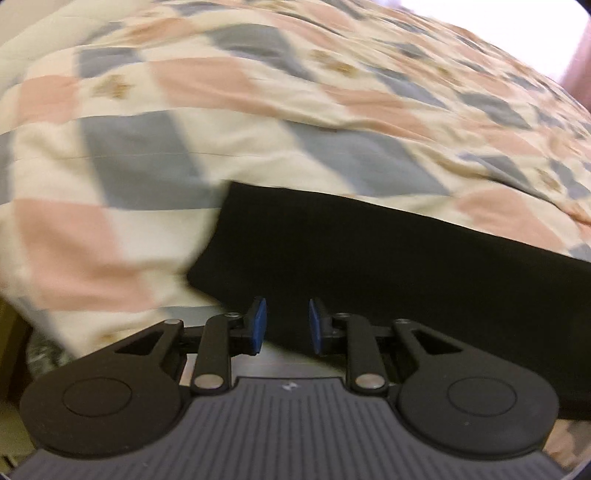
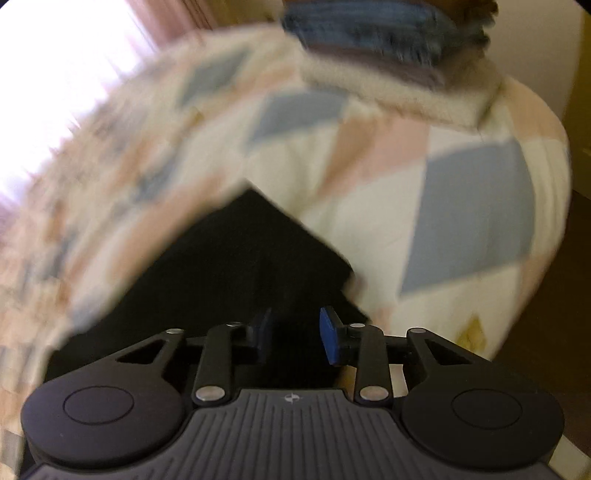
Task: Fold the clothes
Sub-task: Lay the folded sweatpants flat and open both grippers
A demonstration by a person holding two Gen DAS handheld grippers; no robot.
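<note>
Black garment (image 1: 369, 258) is lying on the quilt (image 1: 258, 129) just ahead of both tongs, left (image 1: 284, 325) and right (image 2: 295, 336), each spreading empty.

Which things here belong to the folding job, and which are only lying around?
Belong to the job:
- black garment, lying flat on the bed
- left gripper, jaws apart
- right gripper, jaws apart

Only lying around:
- patchwork bedspread under the garment
- blue folded cloth at the far end, too blurred to identify
</note>
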